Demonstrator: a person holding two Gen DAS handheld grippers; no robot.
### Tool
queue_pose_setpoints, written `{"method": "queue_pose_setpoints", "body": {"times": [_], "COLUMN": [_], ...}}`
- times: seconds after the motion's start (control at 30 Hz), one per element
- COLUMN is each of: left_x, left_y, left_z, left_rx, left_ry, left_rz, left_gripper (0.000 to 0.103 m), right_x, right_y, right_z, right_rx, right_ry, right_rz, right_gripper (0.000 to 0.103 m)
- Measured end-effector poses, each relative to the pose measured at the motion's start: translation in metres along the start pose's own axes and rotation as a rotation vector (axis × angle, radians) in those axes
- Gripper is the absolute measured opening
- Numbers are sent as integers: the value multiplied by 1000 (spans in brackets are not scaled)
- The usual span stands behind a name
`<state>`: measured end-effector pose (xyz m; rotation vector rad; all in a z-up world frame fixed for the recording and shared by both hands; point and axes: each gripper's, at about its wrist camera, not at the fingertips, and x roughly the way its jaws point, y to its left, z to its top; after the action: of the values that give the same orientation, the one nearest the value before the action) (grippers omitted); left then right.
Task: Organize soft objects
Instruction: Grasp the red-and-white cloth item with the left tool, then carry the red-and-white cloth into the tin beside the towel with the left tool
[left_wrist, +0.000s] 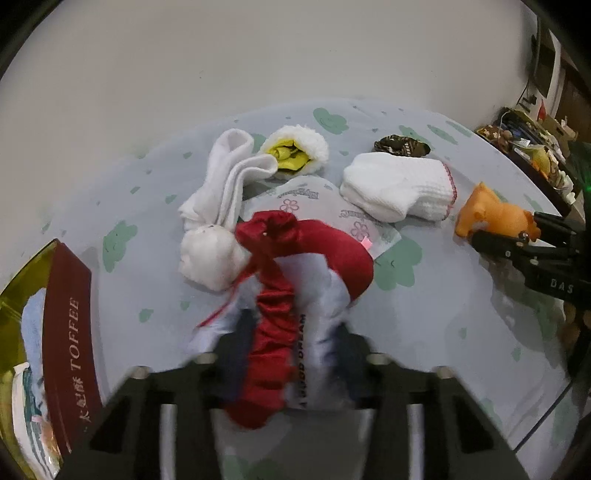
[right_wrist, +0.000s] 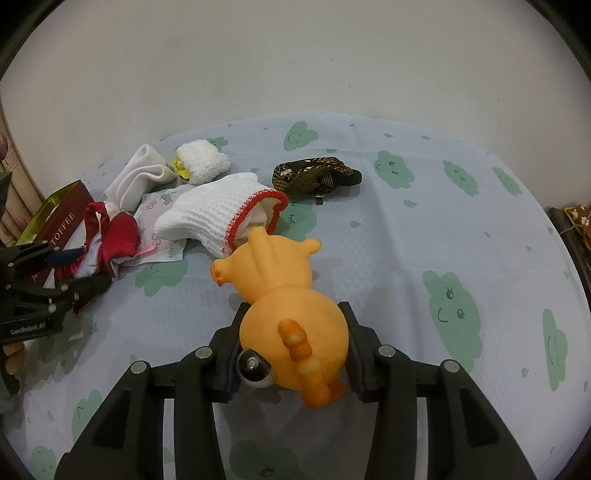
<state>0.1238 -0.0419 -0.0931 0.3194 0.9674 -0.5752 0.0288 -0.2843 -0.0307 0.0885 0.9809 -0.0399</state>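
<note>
While closing on the red-and-white satin sleep mask (left_wrist: 295, 280) with the left gripper (left_wrist: 295, 354), keeping the pinch on the gathered red strap where it bunches between the two pads, not on the loose white flap. Judging the bite as made: jaws narrowed, cloth filling the gap, mask lying on the cloud-print tablecloth (left_wrist: 147, 280) just beside the white rolled socks (left_wrist: 218, 206) and over a flower-print tissue pack (left_wrist: 325, 206). Lifting straight up likely best, so the trailing strap clears the socks before swinging toward the open tin (left_wrist: 70, 332) at the left. Holding steady with the right gripper (right_wrist: 291, 350), clamped on the orange rubber pig toy (right_wrist: 280, 291), near the white knit glove (right_wrist: 218, 218). Reading "TOFFEE" on the tin's maroon side, part of "A GOOD DREAM" on the mask, and "DAS" on the other gripper's body; tissue-pack script too small to make out.
</note>
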Motion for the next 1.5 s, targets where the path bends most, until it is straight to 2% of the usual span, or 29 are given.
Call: {"method": "queue_pose_setpoints", "body": {"times": [0.07,0.13,0.53,0.73,1.0,1.33,1.5], "left_x": [-2,-7,-43,-69,-109,-131,-135], "left_y": [2,5,5,16,63,130,159], "left_z": [1,1,-4,-2,-5,-24,-37], "left_rx": [-2,-18,-35,-71,-167,-310,-380], "left_ry": [3,2,-32,-72,-120,-97,-85], "left_rz": [-1,-26,-72,-48,63,206,246], "left_gripper": [24,23,22,22,22,22,22], "right_x": [0,0,0,0,0,1,1], "right_y": [0,0,1,1,1,1,1], "right_z": [0,0,1,1,0,1,1], "right_rx": [1,1,2,3,4,2,2], "right_ry": [0,0,1,1,3,4,4], "right_rz": [1,0,-1,-1,-2,-5,-5], "right_gripper": [43,43,43,43,43,43,43]}}
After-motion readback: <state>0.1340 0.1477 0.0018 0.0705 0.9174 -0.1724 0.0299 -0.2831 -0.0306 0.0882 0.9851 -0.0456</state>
